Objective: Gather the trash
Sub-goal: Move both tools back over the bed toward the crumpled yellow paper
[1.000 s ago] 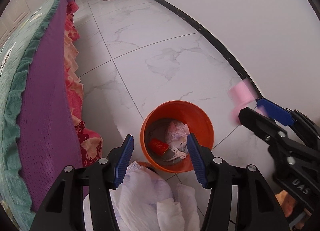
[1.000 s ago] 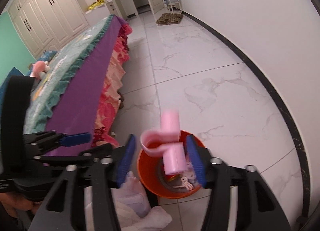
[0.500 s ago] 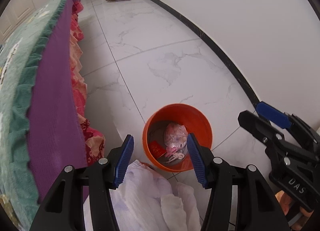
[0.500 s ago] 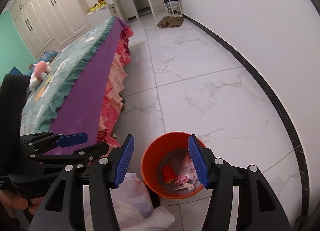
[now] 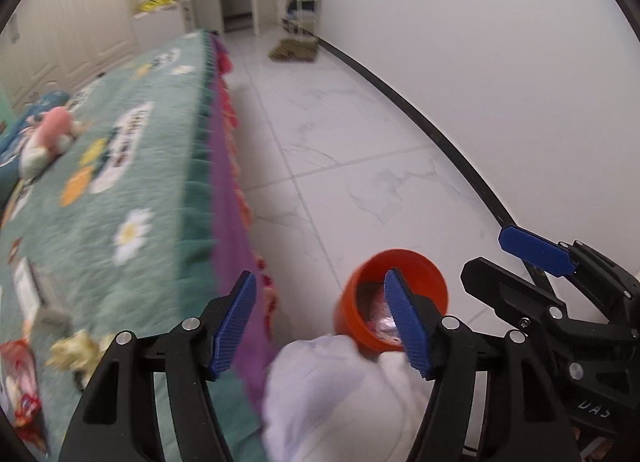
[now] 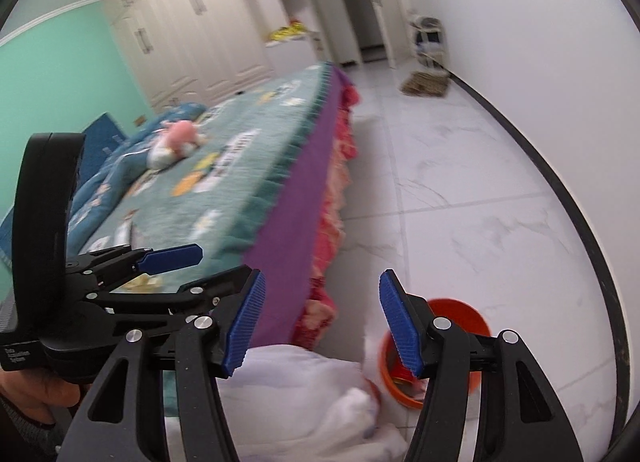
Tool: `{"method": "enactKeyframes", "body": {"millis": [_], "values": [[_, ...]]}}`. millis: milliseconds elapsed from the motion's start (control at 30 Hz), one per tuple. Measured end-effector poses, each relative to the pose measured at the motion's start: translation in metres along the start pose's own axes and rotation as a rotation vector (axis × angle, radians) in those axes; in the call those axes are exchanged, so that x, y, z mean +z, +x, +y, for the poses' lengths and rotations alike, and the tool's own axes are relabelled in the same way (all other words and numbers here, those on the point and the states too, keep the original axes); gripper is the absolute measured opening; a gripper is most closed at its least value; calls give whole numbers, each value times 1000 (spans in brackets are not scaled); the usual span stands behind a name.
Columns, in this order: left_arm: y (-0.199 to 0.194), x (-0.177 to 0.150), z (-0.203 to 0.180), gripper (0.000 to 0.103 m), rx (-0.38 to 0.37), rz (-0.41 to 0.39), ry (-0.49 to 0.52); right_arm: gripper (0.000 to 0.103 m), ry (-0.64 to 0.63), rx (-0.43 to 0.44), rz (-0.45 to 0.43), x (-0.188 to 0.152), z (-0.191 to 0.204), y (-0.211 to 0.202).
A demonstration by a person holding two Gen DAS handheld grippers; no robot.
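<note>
Orange plastic: my landmark, a small round bin (image 5: 400, 262) standing on the white marbled floor (image 5: 360, 166), close by the foot of the bed (image 5: 132, 182).
Trash: crumpled pink and red scraps lie inside the bin (image 5: 380, 320), partly hidden behind one blue pad of my left tongs.
More trash: on the bed, left of the bin, a crumpled yellowish wad (image 5: 76, 348) and a red printed wrapper (image 5: 18, 374), both blurred.
White bag: a soft white plastic bag (image 5: 336, 390) sits just this side of the bin, touching its near wall.
Left tongs: my left tongs (image 5: 320, 322) hang above the gap between bed and bin; the pads are widening apart, nothing between them.
Right tongs: my right tongs (image 6: 320, 322) hang above the bag and bin, right of my left tongs; their pads too are spreading, nothing gripped.
My hand: part of my left hand (image 6: 28, 390) shows under the left tongs' body.
Bed: teal flowered blanket, purple side sheet and red frill (image 6: 332, 190) facing the bin; a pink plush toy (image 6: 176, 142) lies well beyond the bin.
Far from the bin: white wardrobes (image 6: 180, 34) and a brown mat (image 6: 426, 84).
</note>
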State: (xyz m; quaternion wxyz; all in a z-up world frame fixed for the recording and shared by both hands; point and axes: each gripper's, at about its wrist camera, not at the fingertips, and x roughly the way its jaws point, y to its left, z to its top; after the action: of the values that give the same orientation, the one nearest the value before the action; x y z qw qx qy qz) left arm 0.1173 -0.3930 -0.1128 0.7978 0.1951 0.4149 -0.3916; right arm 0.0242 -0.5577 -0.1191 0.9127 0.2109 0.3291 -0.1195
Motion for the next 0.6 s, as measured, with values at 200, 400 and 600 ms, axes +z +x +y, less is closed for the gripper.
{"method": "enactKeyframes", "body": {"millis": [200, 400, 600], "values": [[-41, -24, 32, 68, 75, -42, -58, 60, -88, 98, -8, 0, 62, -11], [-79, -50, 70, 73, 144, -75, -134, 61, -174, 178, -4, -5, 120, -18], [-106, -80, 109, 81, 204, -91, -218, 61, -249, 239, 16, -16, 170, -20]]}}
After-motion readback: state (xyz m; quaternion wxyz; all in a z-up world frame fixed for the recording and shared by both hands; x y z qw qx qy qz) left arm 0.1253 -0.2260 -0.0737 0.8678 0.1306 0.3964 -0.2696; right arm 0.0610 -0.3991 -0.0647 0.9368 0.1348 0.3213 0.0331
